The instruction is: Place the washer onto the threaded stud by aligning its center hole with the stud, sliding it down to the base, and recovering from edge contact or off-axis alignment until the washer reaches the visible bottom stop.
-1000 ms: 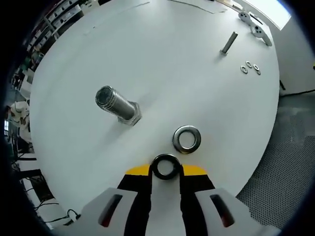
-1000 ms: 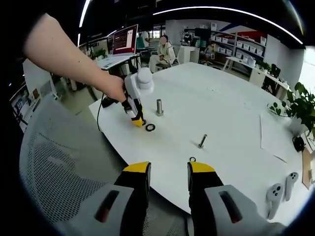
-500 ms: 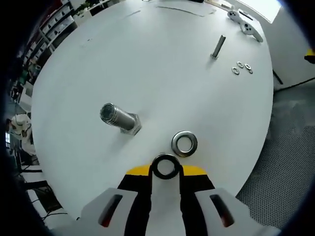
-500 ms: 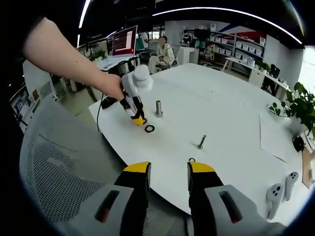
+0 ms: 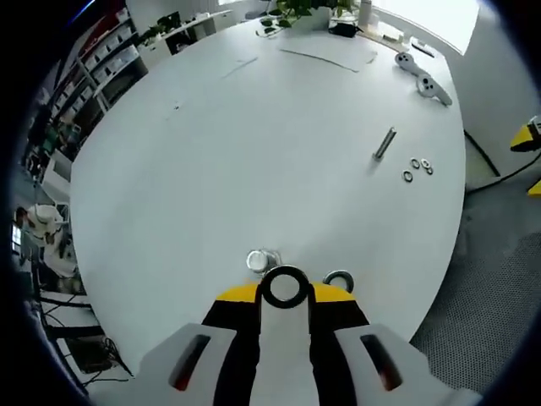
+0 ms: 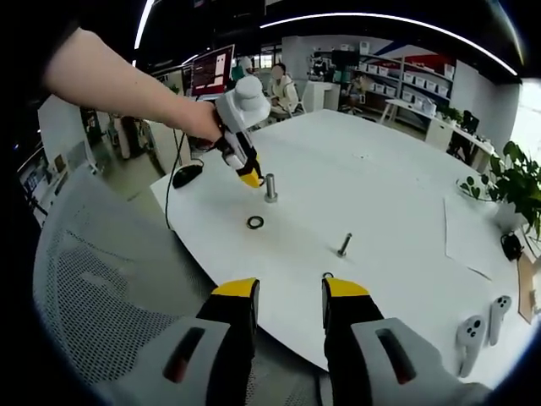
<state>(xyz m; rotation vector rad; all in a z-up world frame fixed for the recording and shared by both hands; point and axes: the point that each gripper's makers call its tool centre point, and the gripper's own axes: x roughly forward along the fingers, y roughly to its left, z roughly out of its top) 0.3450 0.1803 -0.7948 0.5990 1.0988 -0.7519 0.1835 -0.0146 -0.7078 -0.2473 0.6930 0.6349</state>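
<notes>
- The left gripper (image 5: 285, 292) with yellow-tipped jaws is closed on a dark round metal washer (image 5: 285, 287), pinching its rim so the hole faces the camera.
- In the left gripper view, the silver threaded stud (image 5: 261, 260) sits at about 11 o'clock from the held washer, just beyond it, seen nearly end-on.
- A second grey metal washer (image 5: 338, 279) lies flat on the round white table (image 5: 254, 127), at 3 o'clock from the yellow tips.
- In the right gripper view, the left gripper (image 6: 251, 178) hovers beside the top of the upright stud (image 6: 270, 187); the spare washer (image 6: 255, 222) lies at 7 o'clock from the stud's base.
- The right gripper (image 6: 290, 292) hangs off the table edge, jaws parted with a clear gap, holding nothing.
- Away at 2 o'clock in the left gripper view: a small bolt (image 5: 385, 144) and three tiny washers (image 5: 418, 167).
- My read: this is the alignment step, the washer not yet threaded over the stud.
- The next move calls for centring the hole on the stud's axis, levelling the washer, then lowering it; a tilted ring could catch the threads.
</notes>
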